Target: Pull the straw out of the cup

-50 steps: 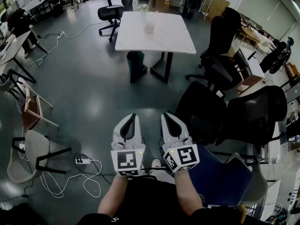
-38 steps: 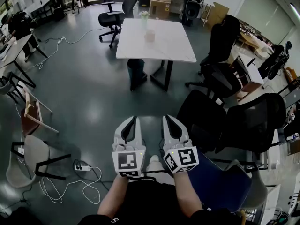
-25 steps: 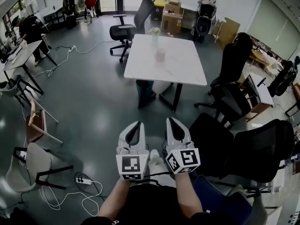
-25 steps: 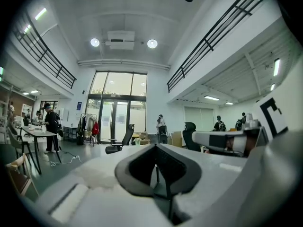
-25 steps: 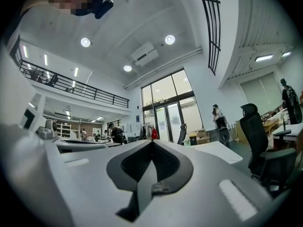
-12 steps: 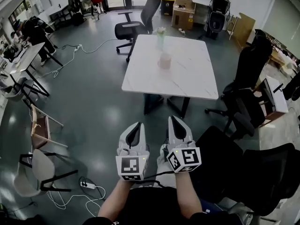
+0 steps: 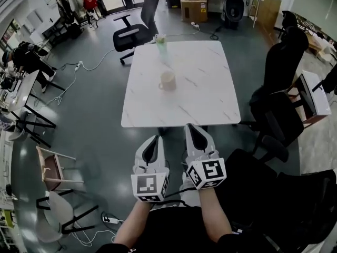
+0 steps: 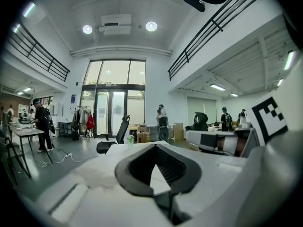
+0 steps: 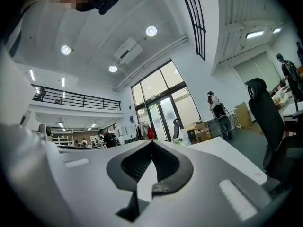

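cup [image 7: 167, 80] stands on the white table [image 7: 202, 91], near a pale green bottle [image 7: 161, 45]. left gripper [image 7: 154, 138] and right gripper [image 7: 188, 126] hover side by side at the table's near edge, both clenched on nothing.

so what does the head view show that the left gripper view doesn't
Only the head view: the cup on the white table, and a power strip on the floor. Only the left gripper view: ceiling lights, a ceiling unit, balcony railings. Both: the table, the black office chair beyond it, and the left tool, shut.
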